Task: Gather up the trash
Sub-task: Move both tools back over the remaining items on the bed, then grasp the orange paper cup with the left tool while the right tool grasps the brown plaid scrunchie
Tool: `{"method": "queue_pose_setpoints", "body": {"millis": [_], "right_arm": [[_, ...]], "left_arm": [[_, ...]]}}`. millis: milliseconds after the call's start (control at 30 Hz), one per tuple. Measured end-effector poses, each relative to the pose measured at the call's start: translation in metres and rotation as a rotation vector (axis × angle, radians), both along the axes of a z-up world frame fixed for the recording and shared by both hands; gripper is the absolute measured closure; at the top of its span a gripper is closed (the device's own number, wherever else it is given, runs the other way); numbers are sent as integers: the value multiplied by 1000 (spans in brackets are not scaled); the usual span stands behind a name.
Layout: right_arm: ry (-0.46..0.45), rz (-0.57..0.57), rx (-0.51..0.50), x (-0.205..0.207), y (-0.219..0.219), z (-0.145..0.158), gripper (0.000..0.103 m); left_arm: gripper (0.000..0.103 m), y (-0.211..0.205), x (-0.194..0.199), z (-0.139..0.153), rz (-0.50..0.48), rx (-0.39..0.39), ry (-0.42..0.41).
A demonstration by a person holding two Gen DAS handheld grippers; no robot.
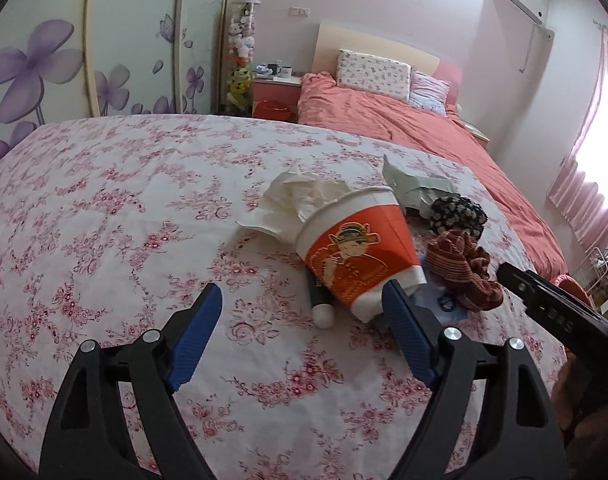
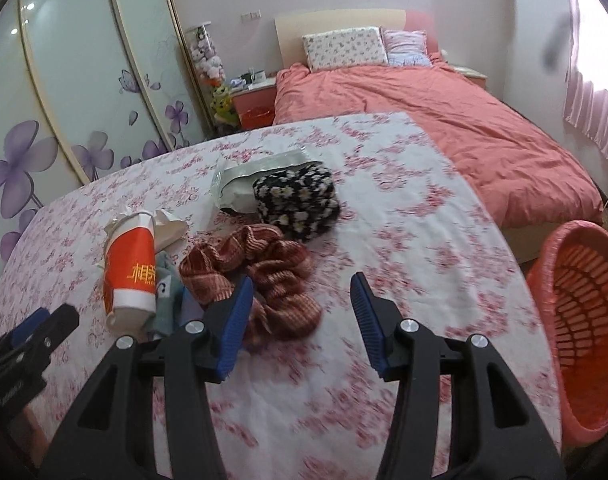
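On floral bedspread [image 1: 104, 208], tipped paper cup [image 1: 356, 256].

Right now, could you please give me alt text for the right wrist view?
The open right gripper hovers over a floral tablecloth beside a reddish knitted cloth; a tipped orange paper cup lies left, an orange basket right.

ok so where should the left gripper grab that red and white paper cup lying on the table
Grip the paper cup across its red mid-body, coming from above. It lies tipped on its side, base toward the open left gripper, crumpled tissue spilling from its mouth. The round wall would probably squash slightly yet hold; the rim looks flimsier.
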State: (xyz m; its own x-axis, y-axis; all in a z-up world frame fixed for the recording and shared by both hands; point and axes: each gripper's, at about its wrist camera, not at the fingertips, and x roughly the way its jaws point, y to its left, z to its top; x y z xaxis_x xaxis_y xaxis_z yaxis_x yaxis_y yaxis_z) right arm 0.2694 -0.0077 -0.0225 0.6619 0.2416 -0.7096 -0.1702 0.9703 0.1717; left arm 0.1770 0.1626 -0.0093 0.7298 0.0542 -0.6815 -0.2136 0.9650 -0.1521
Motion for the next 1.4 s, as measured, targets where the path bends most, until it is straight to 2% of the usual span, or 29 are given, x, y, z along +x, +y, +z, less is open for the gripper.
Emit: {"method": "queue_pose_setpoints", "body": {"millis": [100, 167, 200, 233, 333, 433, 700, 967, 1067, 1167, 1400], "right_arm": [[35, 3, -11, 12, 6, -9, 53], [58, 4, -24, 17, 8, -16, 58], [69, 10, -22, 19, 8, -20, 66], [78, 18, -15, 18, 7, -23, 79], [72, 37, -6, 13, 5, -24, 92], [46, 36, -15, 4, 1, -20, 96], [-11, -43, -12, -18, -37, -8, 97], [-10, -78, -10, -23, -64, -8, 96], [-14, -78, -14, -25, -66, -9, 96], [-21, -79, -17, -28, -67, -8, 96], [-37, -92, -13, -36, -76, -2, 96]], "left_arm": [[20, 1, 2, -2, -5, -12, 2], [19, 0, 4, -2, -12, -18, 3], [17, -2, 6, -3, -16, -19, 3], [16, -4, 7, -3, -23, -21, 1], [13, -10, 11, -2, -36, -18, -7], [12, -16, 18, -2, -48, -20, -6], [12, -30, 41, -6, -54, -18, 33], [12, -33, 56, -23, -36, -37, 105], [23, -30, 59, -30, -39, -74, 127], [26, -30, 57, -30, -46, -93, 115], [30, -39, 46, -19, -73, -52, 61]]}}
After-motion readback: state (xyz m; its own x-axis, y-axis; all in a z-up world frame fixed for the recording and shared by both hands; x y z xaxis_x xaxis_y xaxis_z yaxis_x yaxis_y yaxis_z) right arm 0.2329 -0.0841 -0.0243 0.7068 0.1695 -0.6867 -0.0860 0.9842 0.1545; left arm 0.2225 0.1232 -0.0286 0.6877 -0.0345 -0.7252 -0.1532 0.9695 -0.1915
